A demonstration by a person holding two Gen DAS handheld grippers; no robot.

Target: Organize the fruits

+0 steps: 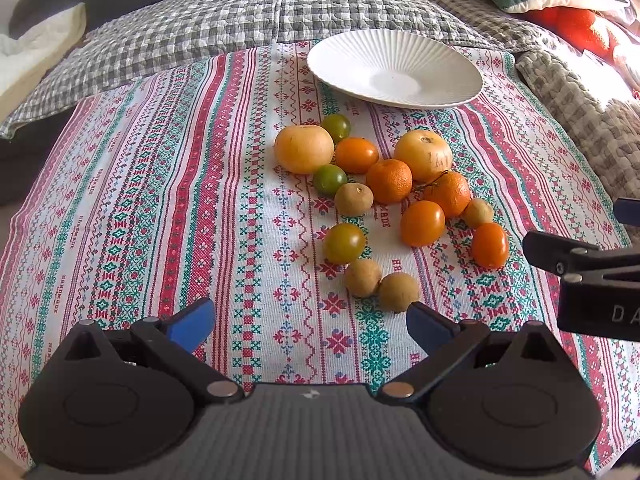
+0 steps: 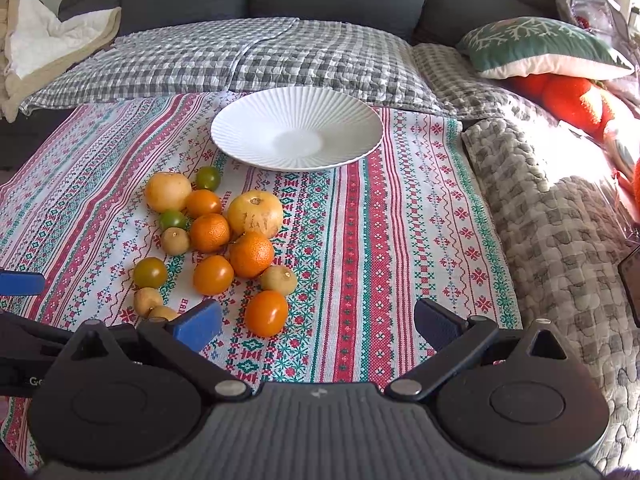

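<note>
Both grippers [image 1: 310,326] [image 2: 318,326] gape over fruits [image 1: 390,180]; cloth [image 1: 160,200] lettering unreadable.

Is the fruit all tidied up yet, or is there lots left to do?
Nothing looks done yet. The white plate holds no fruit, and all the fruit sits in a loose bunch on the patterned cloth in front of it. Nothing is in hand: the left gripper and right gripper both have open jaws. The whole bunch is left.
</note>
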